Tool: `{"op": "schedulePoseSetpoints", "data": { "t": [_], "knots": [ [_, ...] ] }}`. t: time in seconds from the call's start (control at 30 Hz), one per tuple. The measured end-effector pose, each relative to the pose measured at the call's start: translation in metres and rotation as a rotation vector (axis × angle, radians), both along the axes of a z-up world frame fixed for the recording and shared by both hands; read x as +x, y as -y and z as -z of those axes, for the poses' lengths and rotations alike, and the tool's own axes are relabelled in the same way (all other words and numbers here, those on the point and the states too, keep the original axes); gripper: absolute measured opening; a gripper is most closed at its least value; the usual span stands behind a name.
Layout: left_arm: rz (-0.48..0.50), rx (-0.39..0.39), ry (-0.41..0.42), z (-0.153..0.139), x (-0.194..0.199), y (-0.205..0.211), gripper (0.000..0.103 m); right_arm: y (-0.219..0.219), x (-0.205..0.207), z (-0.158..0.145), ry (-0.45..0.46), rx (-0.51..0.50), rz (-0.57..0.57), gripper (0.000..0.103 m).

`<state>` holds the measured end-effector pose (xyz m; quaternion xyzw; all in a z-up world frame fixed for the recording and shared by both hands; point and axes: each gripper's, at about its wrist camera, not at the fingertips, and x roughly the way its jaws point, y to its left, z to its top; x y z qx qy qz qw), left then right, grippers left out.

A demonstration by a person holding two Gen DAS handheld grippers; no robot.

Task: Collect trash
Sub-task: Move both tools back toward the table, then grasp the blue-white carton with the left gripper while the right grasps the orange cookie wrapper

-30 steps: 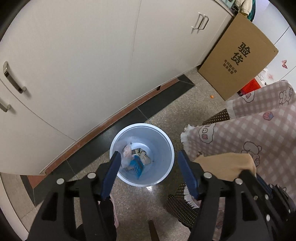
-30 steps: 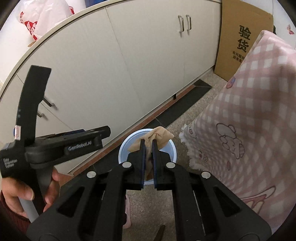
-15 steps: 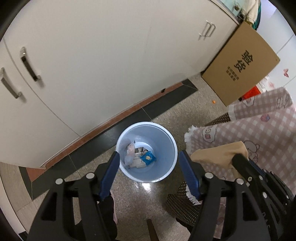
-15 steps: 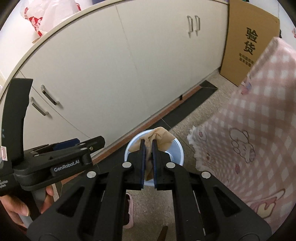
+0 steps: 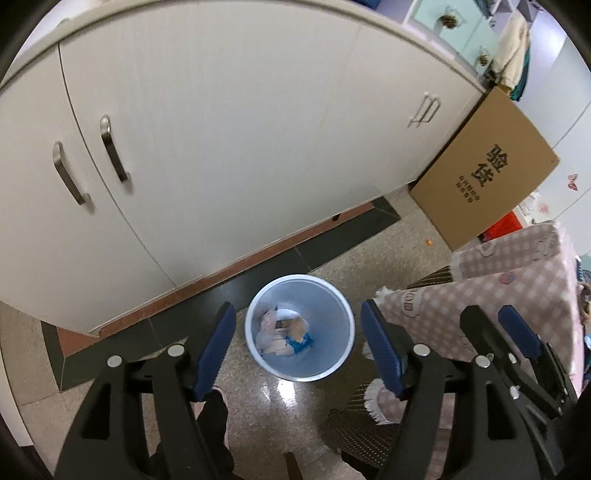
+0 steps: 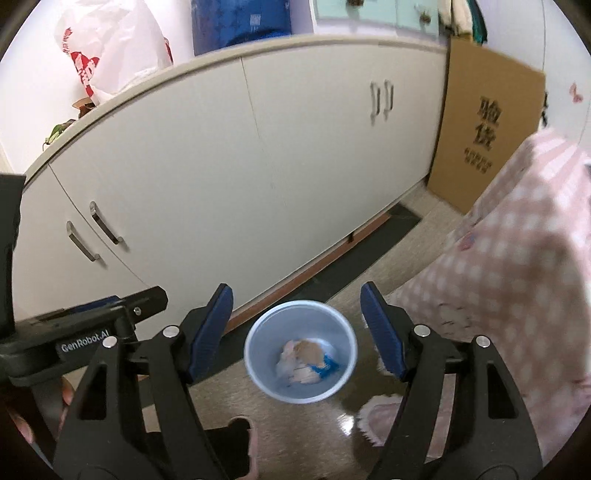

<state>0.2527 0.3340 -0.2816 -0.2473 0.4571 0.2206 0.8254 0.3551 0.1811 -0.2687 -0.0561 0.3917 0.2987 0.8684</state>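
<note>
A pale blue trash bin (image 5: pixel 334 295) stands on the floor before white cabinets; it also shows in the right wrist view (image 6: pixel 258 332). Inside lie a tan crumpled paper (image 6: pixel 308 350), white wrappers (image 5: pixel 267 332) and a blue packet (image 5: pixel 301 342). My left gripper (image 5: pixel 298 349) is open and empty, high above the bin. My right gripper (image 6: pixel 297 332) is open and empty, also above the bin. The right gripper's fingers (image 5: pixel 517 332) show at the right of the left wrist view. The left gripper's body (image 6: pixel 92 321) shows at the left of the right wrist view.
White cabinets (image 5: pixel 221 147) run behind the bin. A cardboard box (image 5: pixel 487 173) leans at the right. A pink checked cloth (image 5: pixel 517 280) covers a table at the right. A white plastic bag (image 6: pixel 107 48) and a blue item (image 6: pixel 240 18) sit on the counter.
My right gripper has opened and let go of the tan paper, which now lies in the bin. Both grippers have risen higher above the bin.
</note>
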Motion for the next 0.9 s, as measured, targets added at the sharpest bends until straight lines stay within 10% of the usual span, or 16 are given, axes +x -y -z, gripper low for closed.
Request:
{"op": "schedulePoseSetpoints", "data": {
  "t": [0.47,0.9],
  "knots": [
    [0.168,0.069,0.179,-0.096,-0.011,0.108,0.073,0.124,-0.041,-0.09,0.182,0.096,0.192,0.071],
    [0.432,0.103,0.201,-0.118,0.026,0.257,0.074,0.298,-0.027,-0.086,0.14,0.02,0.548,0.071]
  ]
}}
